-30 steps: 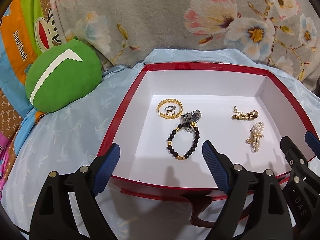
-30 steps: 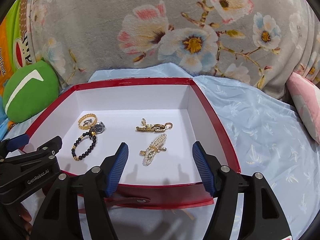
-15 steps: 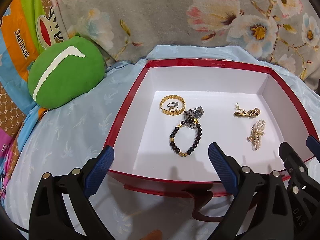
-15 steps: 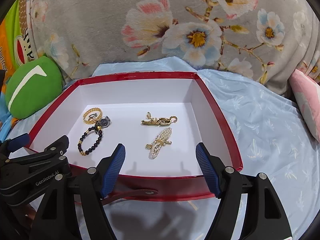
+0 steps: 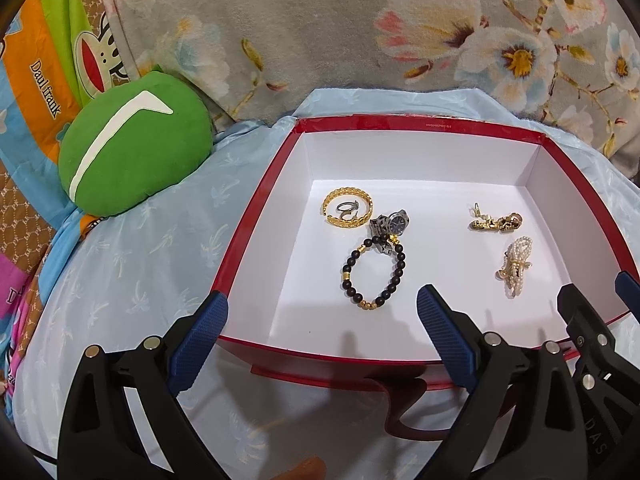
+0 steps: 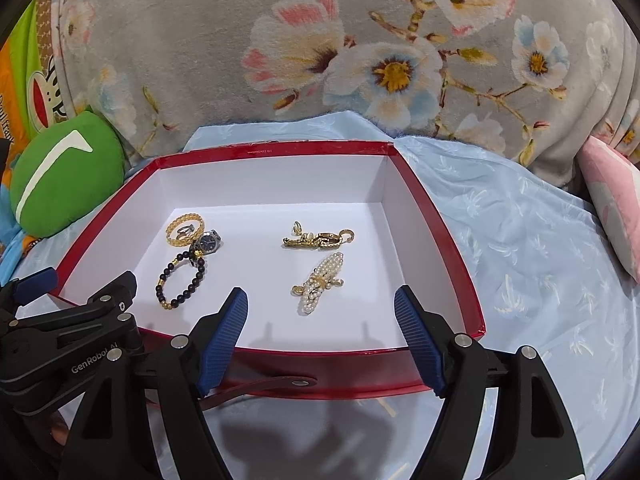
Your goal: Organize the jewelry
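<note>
An open red box [image 5: 256, 216] with a white inside lies on a light blue sheet. On its left side are a gold bangle [image 5: 352, 223] with a small ring inside it, a watch [image 5: 394, 222] and a black bead bracelet [image 5: 400, 264]. To the right lie a gold chain piece [image 5: 496, 222] and a pearl piece [image 5: 516, 266]. My left gripper [image 5: 322, 298] hovers open over the box's near left edge, holding nothing. My right gripper [image 6: 321, 293] stands open just short of the pearl piece [image 6: 322, 284], also holding nothing.
A green cushion [image 5: 132, 148] sits left of the box. A grey floral blanket [image 5: 320, 20] rises behind it. A pink pillow [image 6: 612, 200] lies at the far right. A brown strap [image 6: 260, 386] hangs on the box's front wall.
Both grippers' jaws stand a little wider than before, the left more so. The jewellery in the box has not moved.
</note>
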A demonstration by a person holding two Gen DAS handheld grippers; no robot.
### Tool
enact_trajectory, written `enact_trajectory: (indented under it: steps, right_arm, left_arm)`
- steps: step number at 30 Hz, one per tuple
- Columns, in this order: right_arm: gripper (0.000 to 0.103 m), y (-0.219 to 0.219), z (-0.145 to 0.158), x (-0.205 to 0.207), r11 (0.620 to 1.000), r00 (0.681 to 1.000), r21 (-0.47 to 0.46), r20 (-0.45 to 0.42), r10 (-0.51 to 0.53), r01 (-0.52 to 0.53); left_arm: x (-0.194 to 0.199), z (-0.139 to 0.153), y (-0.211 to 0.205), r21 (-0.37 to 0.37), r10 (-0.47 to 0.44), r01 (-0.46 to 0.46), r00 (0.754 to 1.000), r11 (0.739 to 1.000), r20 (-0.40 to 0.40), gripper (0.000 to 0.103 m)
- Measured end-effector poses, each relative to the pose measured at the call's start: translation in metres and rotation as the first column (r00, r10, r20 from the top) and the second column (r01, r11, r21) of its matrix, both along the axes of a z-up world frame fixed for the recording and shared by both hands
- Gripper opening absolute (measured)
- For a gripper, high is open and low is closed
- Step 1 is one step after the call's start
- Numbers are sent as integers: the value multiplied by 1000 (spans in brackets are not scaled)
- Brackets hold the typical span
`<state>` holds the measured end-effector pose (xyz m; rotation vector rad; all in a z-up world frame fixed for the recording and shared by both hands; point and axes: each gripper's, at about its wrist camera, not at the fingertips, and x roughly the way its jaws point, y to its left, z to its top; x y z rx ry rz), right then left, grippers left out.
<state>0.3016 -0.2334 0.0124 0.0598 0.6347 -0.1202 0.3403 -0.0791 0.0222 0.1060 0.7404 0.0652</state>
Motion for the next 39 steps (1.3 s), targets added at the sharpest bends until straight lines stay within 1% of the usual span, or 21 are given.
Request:
enact_trajectory:
  steps: [19, 29, 39]
  right_arm:
    - [76, 0, -1, 0, 1000, 1000, -1, 3, 0, 0]
    - [77, -3, -1, 0, 1000, 1000, -2, 5, -5, 5]
    - [85, -4, -2, 1, 1000, 1000, -8, 16, -21, 21]
  left_arm:
    - [1, 0, 1, -1, -1, 1, 1000, 1000, 0, 94]
    - [2, 0, 2, -6, -3, 3, 1000, 1000, 14, 95]
    - [3, 0, 1, -7, -4, 4, 1000, 1000, 4, 95]
